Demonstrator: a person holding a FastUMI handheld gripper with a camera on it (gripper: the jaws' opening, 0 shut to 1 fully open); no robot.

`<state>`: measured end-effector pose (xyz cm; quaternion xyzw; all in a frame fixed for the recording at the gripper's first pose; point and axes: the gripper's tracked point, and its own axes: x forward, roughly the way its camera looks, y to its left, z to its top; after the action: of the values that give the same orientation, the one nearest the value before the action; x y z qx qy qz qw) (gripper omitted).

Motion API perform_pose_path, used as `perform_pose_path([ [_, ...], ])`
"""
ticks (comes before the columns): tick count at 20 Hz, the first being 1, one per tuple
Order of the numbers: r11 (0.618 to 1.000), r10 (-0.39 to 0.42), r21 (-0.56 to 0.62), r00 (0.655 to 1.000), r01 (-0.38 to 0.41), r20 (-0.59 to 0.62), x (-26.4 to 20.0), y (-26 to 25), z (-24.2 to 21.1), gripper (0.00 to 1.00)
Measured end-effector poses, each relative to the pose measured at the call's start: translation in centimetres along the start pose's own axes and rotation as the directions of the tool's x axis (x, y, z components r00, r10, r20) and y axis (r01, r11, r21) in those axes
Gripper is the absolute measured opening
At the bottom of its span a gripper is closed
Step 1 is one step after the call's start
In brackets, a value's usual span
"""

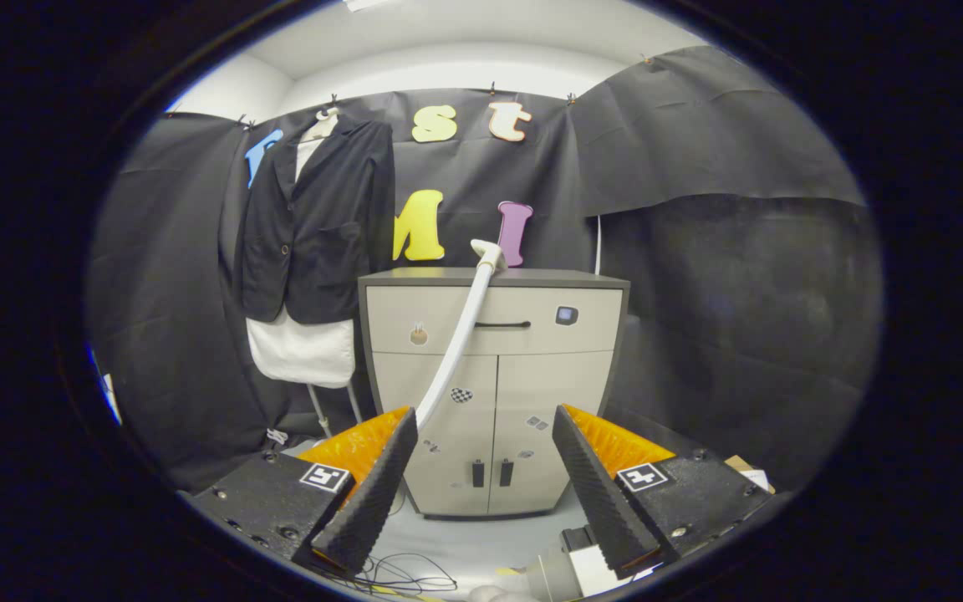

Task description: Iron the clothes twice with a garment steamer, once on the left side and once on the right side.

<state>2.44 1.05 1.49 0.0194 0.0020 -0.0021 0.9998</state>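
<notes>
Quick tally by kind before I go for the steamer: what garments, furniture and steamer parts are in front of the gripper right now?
Garments: 2, a black blazer jacket over a white undergarment, hanging beside the cabinet.
Furniture: 1, a beige cabinet with a grey top.
Steamer parts: 1, a white steamer hose leaning on the cabinet, ahead of the fingers.
Gripper: 1, open, holding nothing.
Total: 5.

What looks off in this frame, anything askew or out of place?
Mostly tidy. The white hose runs diagonally across the cabinet front, its end resting on the cabinet top. Loose cables lie tangled on the floor below the open tool. The jacket hangs straight on its stand.
</notes>
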Motion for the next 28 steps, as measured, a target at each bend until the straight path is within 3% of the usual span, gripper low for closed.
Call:
perform_pose_path([
  [3,1.000,0.010,0.000,1.000,-0.010,0.004,1.1,-0.4,1.6,1.00],
  [7,1.000,0.004,0.008,0.999,-0.005,0.052,5.0,-3.0,7.9,1.00],
  [13,0.995,0.084,0.043,0.990,-0.089,0.110,16.7,-5.2,20.5,1.00],
  [17,0.989,0.140,0.034,0.985,-0.144,0.099,25.1,-6.7,26.2,1.00],
  [22,0.973,0.230,0.035,0.973,-0.230,0.009,34.0,-6.5,28.6,1.00],
  [28,0.950,0.311,0.041,0.938,-0.308,-0.153,41.6,-4.6,27.0,1.00],
])
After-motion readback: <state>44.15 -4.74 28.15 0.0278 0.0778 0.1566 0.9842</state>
